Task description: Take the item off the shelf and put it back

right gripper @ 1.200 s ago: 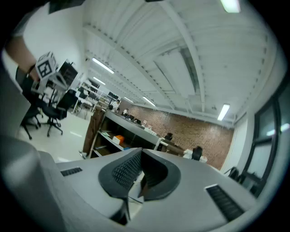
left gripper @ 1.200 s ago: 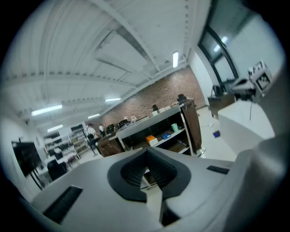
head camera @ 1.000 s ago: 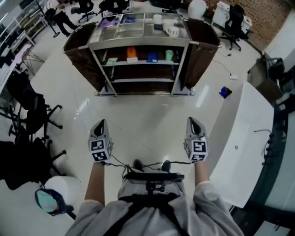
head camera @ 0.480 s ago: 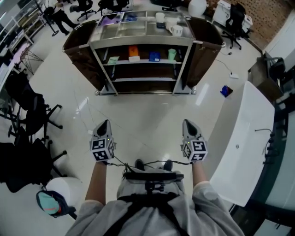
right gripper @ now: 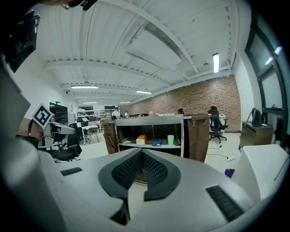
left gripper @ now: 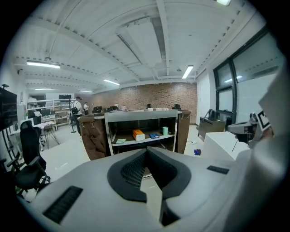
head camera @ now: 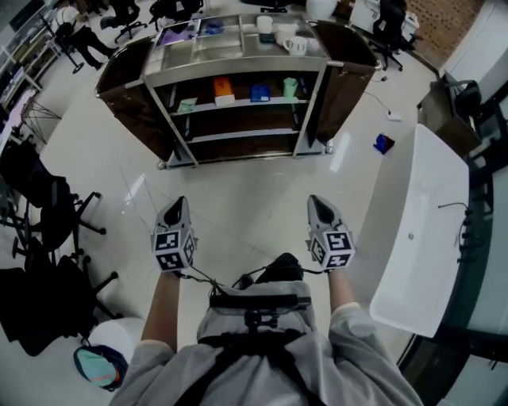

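Glossy floor [head camera: 238,190] separates you from the shelf [head camera: 238,66] at 12 o'clock. Your left tongs [head camera: 178,204] and right tongs [head camera: 314,201] are closed, empty.

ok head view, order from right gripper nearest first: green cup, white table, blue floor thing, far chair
1. white table, at its right
2. blue thing, floor ahead right
3. green cup, on the shelf
4. chair, beyond the shelf

Items [head camera: 259,93] on the shelf [head camera: 238,69] too small to identify, lowest tier lost in shadow, black chairs [head camera: 48,202] cut off at left, person's torso [head camera: 262,373] clipped at bottom, distant figures [left gripper: 78,108] mere specks.
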Demonstrator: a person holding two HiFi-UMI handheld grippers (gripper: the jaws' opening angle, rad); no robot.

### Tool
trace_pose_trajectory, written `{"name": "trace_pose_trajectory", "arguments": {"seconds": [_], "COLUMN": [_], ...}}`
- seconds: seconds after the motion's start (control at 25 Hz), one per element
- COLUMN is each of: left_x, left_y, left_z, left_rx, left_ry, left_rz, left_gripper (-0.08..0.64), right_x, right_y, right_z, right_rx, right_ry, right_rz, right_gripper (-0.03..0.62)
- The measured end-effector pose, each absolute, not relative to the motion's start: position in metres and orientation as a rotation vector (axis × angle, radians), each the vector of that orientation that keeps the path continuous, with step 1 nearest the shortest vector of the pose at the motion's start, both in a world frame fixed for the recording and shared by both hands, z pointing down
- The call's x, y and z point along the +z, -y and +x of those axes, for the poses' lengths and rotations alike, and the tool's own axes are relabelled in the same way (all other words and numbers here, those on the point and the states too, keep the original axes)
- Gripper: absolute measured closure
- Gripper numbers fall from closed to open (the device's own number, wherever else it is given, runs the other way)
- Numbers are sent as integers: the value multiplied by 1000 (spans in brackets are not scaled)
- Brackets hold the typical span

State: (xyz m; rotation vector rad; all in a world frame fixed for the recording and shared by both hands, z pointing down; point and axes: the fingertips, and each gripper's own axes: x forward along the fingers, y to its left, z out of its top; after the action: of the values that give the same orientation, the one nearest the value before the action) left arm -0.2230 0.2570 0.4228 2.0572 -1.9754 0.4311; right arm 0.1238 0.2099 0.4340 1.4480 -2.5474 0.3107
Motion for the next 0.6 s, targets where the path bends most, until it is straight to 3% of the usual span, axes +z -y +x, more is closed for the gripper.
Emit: {"name": "trace_pose_trajectory", "arguments": {"seconds": [0.6], "left_x": [437], "left_y": [-154], "left_z": [-192], "left_rx": [441], "left_ry": [1965], "left_rz": [1989], "left_gripper": [555], "right_x": [455], "right_y": [-83], "right_z": [122], "right_rx": [322], "right_ry": [2580], "right_rz": [1286], "right_gripper": [583]}}
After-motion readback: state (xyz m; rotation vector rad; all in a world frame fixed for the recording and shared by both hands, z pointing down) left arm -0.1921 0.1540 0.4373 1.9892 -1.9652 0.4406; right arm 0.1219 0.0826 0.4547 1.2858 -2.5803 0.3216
